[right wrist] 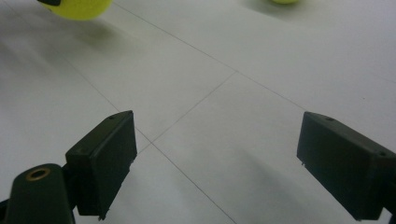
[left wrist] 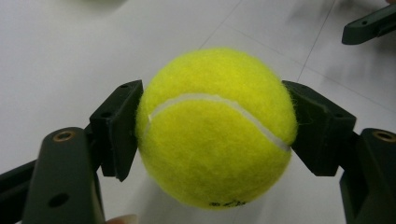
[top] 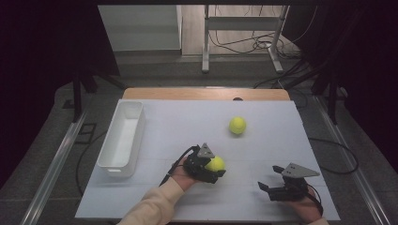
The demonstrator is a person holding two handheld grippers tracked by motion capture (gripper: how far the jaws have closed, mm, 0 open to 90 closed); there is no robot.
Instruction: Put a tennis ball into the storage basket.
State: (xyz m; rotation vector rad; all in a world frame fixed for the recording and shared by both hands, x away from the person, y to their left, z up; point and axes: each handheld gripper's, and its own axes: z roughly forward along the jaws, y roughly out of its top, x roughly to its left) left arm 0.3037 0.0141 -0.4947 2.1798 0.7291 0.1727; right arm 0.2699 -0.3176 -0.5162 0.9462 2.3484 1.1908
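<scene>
The tennis ball sits squarely between the jaws of the left gripper, both pads pressed into its felt, low over the white table near the front middle. A second tennis ball lies farther back and to the right, well apart, and a white bin stands along the table's left side. The right gripper rests near the front right corner, its jaws spread wide with bare table between them.

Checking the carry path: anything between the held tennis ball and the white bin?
Nothing: in the high view, bare white table runs from the tennis ball clamped in the left gripper to the white bin.
</scene>
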